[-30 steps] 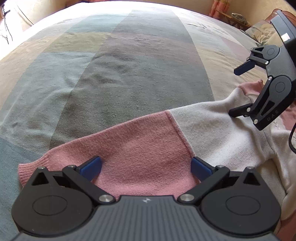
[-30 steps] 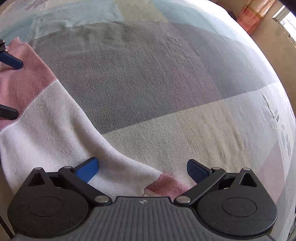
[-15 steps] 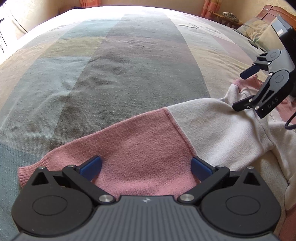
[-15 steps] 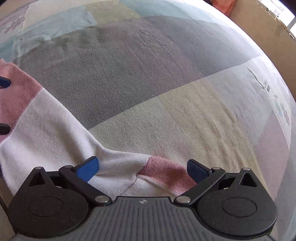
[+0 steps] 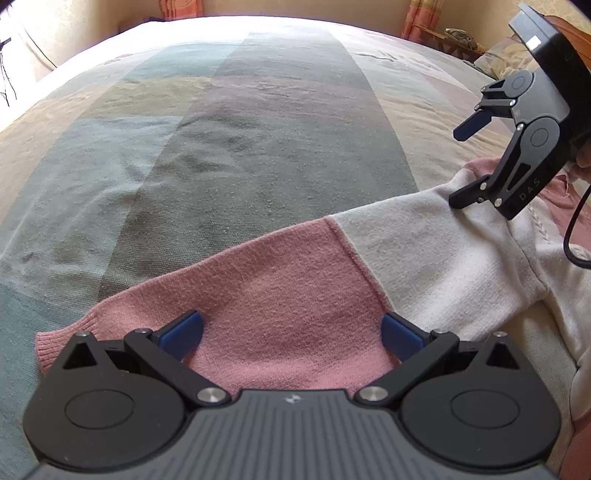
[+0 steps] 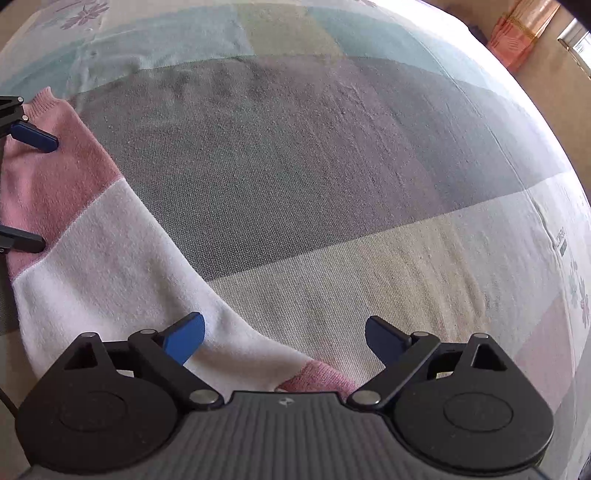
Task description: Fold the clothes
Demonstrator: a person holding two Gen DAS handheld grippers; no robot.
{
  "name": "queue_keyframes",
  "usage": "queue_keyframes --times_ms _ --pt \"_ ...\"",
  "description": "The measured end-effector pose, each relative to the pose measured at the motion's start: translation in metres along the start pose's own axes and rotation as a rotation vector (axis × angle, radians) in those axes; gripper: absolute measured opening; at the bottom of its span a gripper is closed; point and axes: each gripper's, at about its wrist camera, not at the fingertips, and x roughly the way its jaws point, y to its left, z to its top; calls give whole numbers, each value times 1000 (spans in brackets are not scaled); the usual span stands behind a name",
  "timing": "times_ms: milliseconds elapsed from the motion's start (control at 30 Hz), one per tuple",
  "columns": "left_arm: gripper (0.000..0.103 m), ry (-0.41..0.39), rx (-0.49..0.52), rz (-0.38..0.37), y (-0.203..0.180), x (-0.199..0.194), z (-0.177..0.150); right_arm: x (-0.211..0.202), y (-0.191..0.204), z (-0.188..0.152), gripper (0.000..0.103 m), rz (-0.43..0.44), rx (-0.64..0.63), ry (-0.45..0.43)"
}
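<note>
A pink and white knitted sweater lies on the bed with one sleeve stretched out flat, its pink cuff at the left. My left gripper stands open over the pink part of the sleeve, near the cuff. My right gripper shows at the right of the left wrist view, open above the white shoulder part. In the right wrist view the right gripper is open over the white sleeve and a pink edge of the sweater. The left gripper's fingertips show at the left edge.
The bedspread has wide stripes of grey, teal, beige and mauve and spreads far beyond the sweater. A pillow and a wooden headboard lie at the far right. A cable hangs from the right gripper. Orange curtains hang at the room's edge.
The right gripper has shifted a little over the shoulder and its view has swung back left. The left gripper stays open over the pink sleeve. The sweater has not moved.
</note>
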Motion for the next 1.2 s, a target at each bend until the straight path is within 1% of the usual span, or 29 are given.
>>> queue_keyframes --times_ms 67,167,200,267,333,433,500,567,633,667,700,767,800,867,933,967,1000,1033,1067,1100,1167,1200 --pt "102 6 -6 1 1 0 2 3 -2 0 103 -34 46 -7" --pt "102 24 -16 -6 3 -1 7 9 -6 -1 103 -86 114 -19" --pt "102 27 1 5 3 -2 7 10 -7 -1 103 -103 137 -22" --pt "102 30 53 43 3 -5 5 12 -10 -2 97 -132 185 -31" --pt "102 32 105 81 3 -8 3 -9 -13 -8 97 -96 259 -53" --pt "102 36 183 139 2 -13 -1 -36 -6 -27 97 24 381 -57" --pt "102 47 173 123 8 -14 -4 -43 13 -39 97 87 437 -54" --pt "102 70 137 102 15 -16 -6 -36 37 -45 97 114 450 -48" --pt "102 97 101 84 24 -20 -8 -21 60 -49 99 157 469 12" --pt "102 105 85 81 28 -24 -9 -23 70 -51 103 147 444 17" --pt "102 109 71 81 33 -29 -9 -25 80 -52 103 137 419 22" --pt "102 85 61 77 38 -38 -7 -30 97 -55 103 125 379 26" --pt "102 68 50 61 40 -41 -5 -40 95 -55 101 151 403 2" --pt "102 35 29 28 43 -47 -1 -54 93 -54 101 203 433 -52" --pt "102 24 -3 -25 42 -42 6 -49 101 -47 102 243 418 -63" --pt "102 15 -9 -53 39 -38 7 -45 105 -44 102 263 413 -64" --pt "102 11 -9 -75 37 -34 7 -36 109 -43 102 281 423 -39" --pt "102 34 -10 -94 36 -27 5 -27 114 -42 103 304 445 -4" --pt "102 53 0 -87 35 -23 1 -27 119 -43 103 299 457 -3" --pt "102 64 16 -68 34 -20 -4 -31 123 -44 103 315 450 -10" --pt "102 90 49 -34 32 -18 -12 -42 126 -49 103 382 452 0" --pt "102 94 52 -22 33 -20 -12 -48 123 -52 103 384 465 -4"
